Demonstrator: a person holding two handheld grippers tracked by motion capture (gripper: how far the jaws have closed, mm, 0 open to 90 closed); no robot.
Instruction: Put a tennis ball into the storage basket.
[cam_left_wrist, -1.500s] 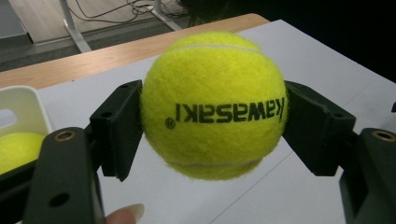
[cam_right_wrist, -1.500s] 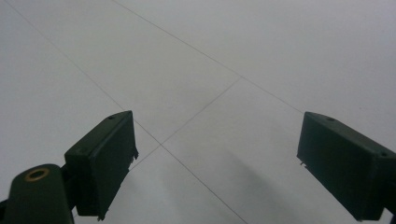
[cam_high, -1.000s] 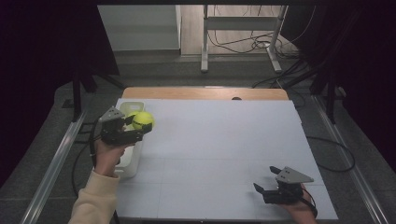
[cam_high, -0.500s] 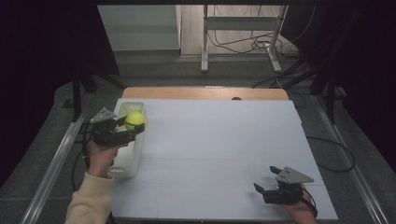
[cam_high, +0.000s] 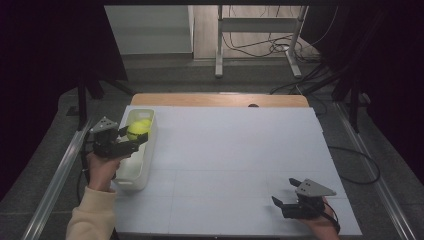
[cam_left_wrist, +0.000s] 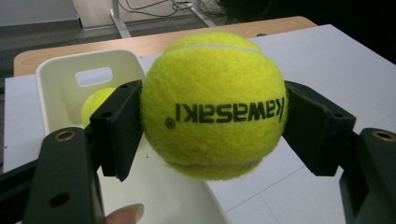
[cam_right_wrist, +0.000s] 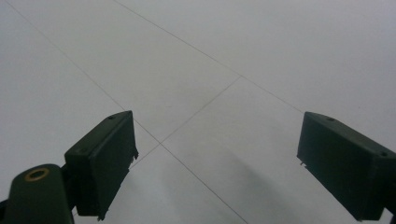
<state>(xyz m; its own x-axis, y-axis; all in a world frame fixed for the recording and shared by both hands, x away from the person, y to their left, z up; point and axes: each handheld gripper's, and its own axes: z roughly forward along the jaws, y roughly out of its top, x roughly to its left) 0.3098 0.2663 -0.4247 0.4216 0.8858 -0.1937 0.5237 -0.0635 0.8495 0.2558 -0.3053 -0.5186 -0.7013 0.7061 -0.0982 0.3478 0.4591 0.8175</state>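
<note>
Gripping a yellow tennis ball (cam_left_wrist: 214, 107) printed upside-down "KAWASAKI" over the white bin (cam_high: 145, 155) at frame left, the left gripper (cam_high: 131, 141) half-hides a second ball (cam_left_wrist: 95, 103); the right gripper (cam_high: 286, 195) gapes empty

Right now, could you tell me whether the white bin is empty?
Not empty: a second tennis ball lies inside the white bin, behind the held ball.

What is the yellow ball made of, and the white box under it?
The ball looks like fuzzy felt, probably over rubber: you can see short fibres, a pale seam and black printed letters. The box looks like smooth, hard plastic: cream-white, slightly glossy, with rounded corners and a moulded handle slot.
</note>
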